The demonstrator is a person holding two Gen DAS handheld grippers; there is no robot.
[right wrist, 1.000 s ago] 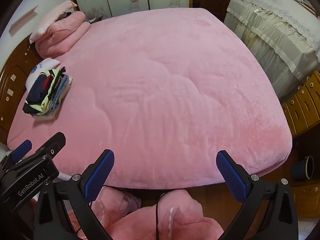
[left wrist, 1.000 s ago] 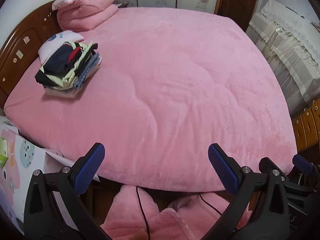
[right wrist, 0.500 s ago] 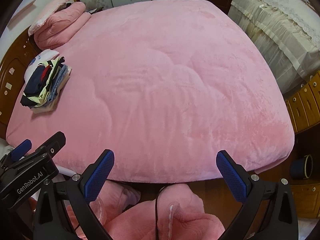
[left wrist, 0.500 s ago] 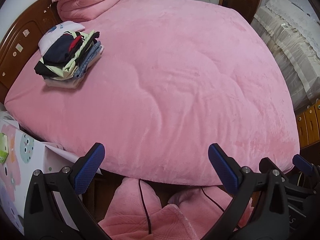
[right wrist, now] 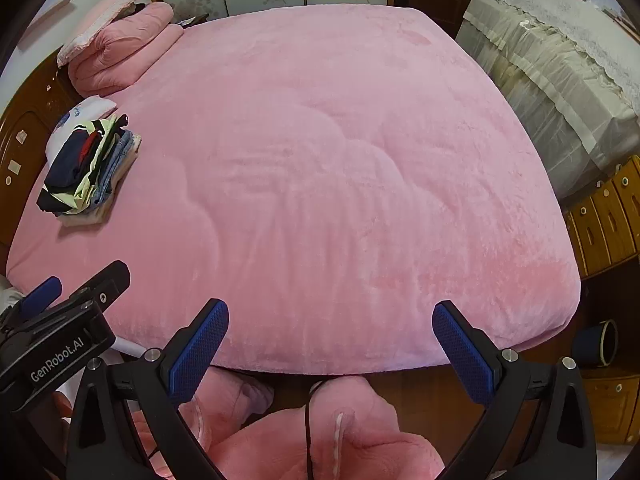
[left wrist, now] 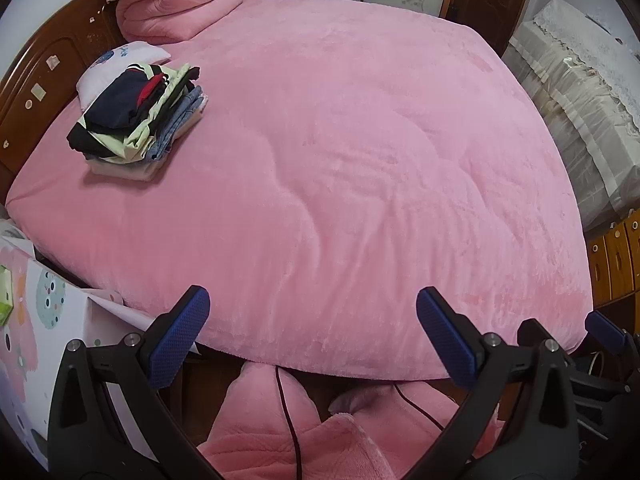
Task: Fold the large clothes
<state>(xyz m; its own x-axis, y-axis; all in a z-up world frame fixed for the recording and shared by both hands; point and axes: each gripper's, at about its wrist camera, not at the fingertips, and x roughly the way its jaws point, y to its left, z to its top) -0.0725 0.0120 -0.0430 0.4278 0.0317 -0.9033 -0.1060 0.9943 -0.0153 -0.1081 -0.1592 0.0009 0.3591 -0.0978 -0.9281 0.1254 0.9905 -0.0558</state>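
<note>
A stack of folded clothes (left wrist: 138, 120), dark blue on top with pale green, denim and white below, sits on the pink bed cover (left wrist: 360, 160) at the far left; it also shows in the right wrist view (right wrist: 88, 168). My left gripper (left wrist: 312, 336) is open and empty, held off the bed's near edge. My right gripper (right wrist: 330, 344) is open and empty, also off the near edge. The left gripper's body (right wrist: 60, 340) shows at the right view's lower left. No unfolded garment lies on the bed.
A folded pink quilt (left wrist: 176, 0) and a small white pillow (left wrist: 116, 64) lie by the wooden headboard (left wrist: 36, 80). A covered sofa (right wrist: 560, 72) and wooden drawers (right wrist: 604, 216) stand on the right. My pink-clad legs (right wrist: 320, 440) are below the grippers.
Both grippers have drawn back and risen a little from the bed, so more of the near edge and my legs show. Both stay open.
</note>
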